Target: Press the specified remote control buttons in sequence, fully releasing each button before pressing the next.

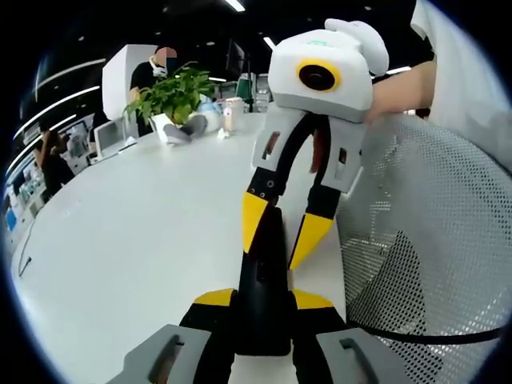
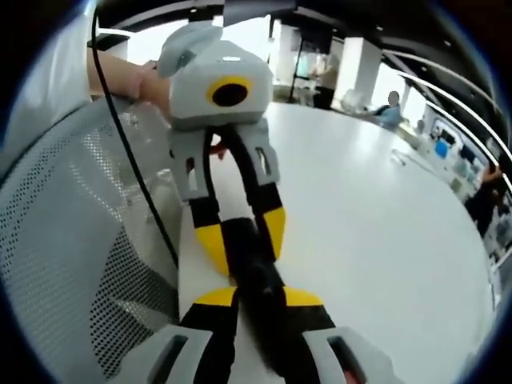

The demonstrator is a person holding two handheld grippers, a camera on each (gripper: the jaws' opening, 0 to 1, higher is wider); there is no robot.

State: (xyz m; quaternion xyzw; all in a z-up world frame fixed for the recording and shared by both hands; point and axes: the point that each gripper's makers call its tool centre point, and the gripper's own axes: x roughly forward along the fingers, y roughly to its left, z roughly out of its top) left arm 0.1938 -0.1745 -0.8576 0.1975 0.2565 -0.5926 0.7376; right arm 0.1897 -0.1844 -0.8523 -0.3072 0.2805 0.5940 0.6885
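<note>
Both grippers—left (image 1: 262, 298), right (image 2: 258, 298)—clamp the black remote (image 1: 262, 296) between them over the white table (image 1: 136, 240)—no button pressed yet, I'd judge.

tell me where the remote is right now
In the left gripper view the black remote lies on the white table near its edge, between the left gripper at its near end and the right gripper at its far end, beside a mesh chair.

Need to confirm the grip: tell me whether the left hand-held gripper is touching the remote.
Touching. In the left gripper view, the left hand-held gripper has both jaws pressed against the sides of the black remote.
</note>
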